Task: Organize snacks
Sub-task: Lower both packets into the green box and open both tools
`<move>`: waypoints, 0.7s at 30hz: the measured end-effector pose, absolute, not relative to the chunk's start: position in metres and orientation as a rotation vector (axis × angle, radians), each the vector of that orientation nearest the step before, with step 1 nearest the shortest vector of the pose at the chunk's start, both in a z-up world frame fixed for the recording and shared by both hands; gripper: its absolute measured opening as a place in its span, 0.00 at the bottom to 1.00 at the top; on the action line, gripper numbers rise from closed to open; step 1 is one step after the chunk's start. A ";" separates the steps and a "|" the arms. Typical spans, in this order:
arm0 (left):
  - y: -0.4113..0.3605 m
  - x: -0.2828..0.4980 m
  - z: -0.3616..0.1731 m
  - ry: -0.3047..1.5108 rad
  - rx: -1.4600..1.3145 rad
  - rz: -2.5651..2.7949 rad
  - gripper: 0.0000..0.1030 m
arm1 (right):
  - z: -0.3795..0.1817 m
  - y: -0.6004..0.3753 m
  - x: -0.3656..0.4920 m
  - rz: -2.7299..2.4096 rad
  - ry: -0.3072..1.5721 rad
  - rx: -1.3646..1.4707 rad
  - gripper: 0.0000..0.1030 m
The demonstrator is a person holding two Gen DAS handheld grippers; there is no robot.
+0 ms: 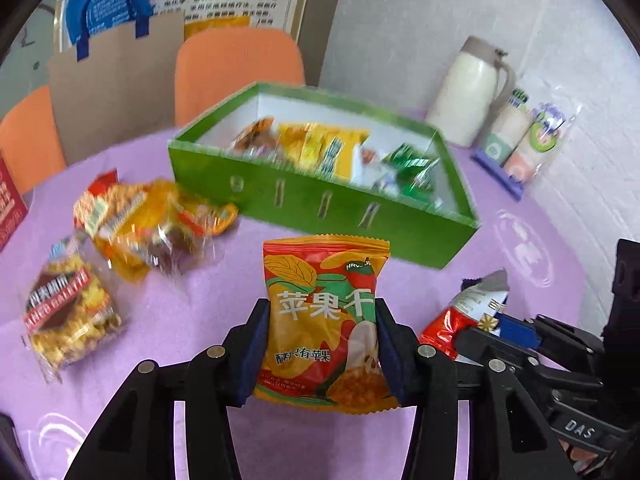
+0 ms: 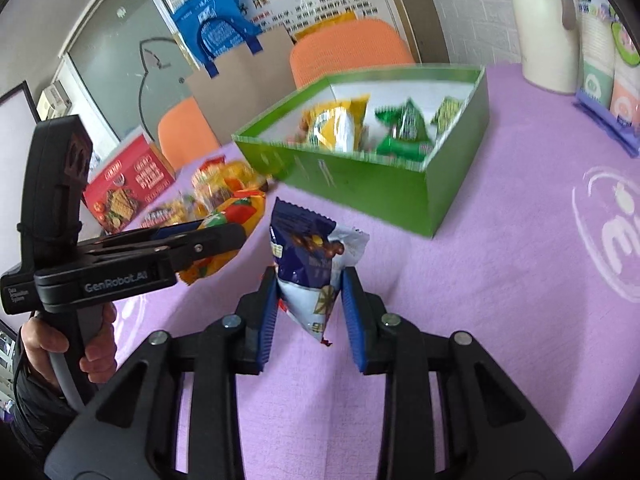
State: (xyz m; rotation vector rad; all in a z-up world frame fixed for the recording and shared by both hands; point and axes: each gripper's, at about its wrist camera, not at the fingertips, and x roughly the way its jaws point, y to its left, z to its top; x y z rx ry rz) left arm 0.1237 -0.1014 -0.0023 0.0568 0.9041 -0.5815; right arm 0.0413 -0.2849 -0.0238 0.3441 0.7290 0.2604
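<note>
Your left wrist camera looks forward along its own black two-finger gripper point(image 1: 322, 340), low and close over the purple tablecloth point(image 1: 200, 304), facing the open green cardboard box point(image 1: 320, 212) and the orange chair backs point(image 1: 240, 68) beyond. Your right wrist camera sits just to the right, also low, angled slightly leftward along its gripper point(image 2: 310, 312). Both views share the box, chairs, brown paper bag with blue handles point(image 2: 240, 76), cream thermos jug point(image 1: 468, 96), and each other's gripper.
</note>
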 end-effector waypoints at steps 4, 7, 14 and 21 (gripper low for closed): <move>-0.111 0.128 0.037 0.826 0.045 -0.618 0.49 | 0.003 -0.299 0.051 0.243 0.653 0.343 0.32; -0.120 0.137 0.057 0.787 0.053 -0.619 0.49 | 0.021 -0.309 0.062 0.214 0.604 0.334 0.32; -0.151 0.175 0.078 0.768 0.059 -0.606 0.49 | 0.041 -0.329 0.096 0.121 0.541 0.314 0.32; -0.178 0.210 0.062 0.805 0.057 -0.603 0.49 | 0.031 -0.347 0.128 0.071 0.554 0.303 0.32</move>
